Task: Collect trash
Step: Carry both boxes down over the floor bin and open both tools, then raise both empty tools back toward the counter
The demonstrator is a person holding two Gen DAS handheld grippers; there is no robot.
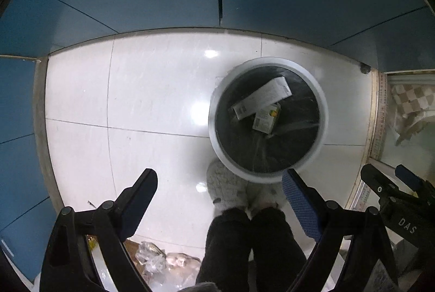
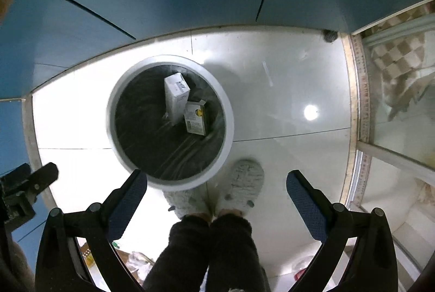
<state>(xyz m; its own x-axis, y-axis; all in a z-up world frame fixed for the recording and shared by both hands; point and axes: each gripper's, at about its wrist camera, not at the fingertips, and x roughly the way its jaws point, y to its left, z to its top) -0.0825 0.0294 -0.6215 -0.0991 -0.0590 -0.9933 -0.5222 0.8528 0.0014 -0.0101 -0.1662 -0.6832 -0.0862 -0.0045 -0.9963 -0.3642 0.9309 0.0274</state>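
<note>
Left view alone shows crumpled plastic (image 1: 155, 262) by feet; bin (image 1: 267, 116) holds white box (image 1: 261, 97), small carton (image 1: 266, 118); left hand-held gripper (image 1: 220, 188), right hand-held gripper (image 2: 217, 188) both wide open, empty, above bare floor (image 2: 285, 107)

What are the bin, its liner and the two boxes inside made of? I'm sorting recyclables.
Bin: probably plastic, smooth pale matte rim. Liner: thin black plastic film, glossy creases. White box and yellow-printed box: likely printed cardboard, with sharp folded edges and open flaps.
</note>
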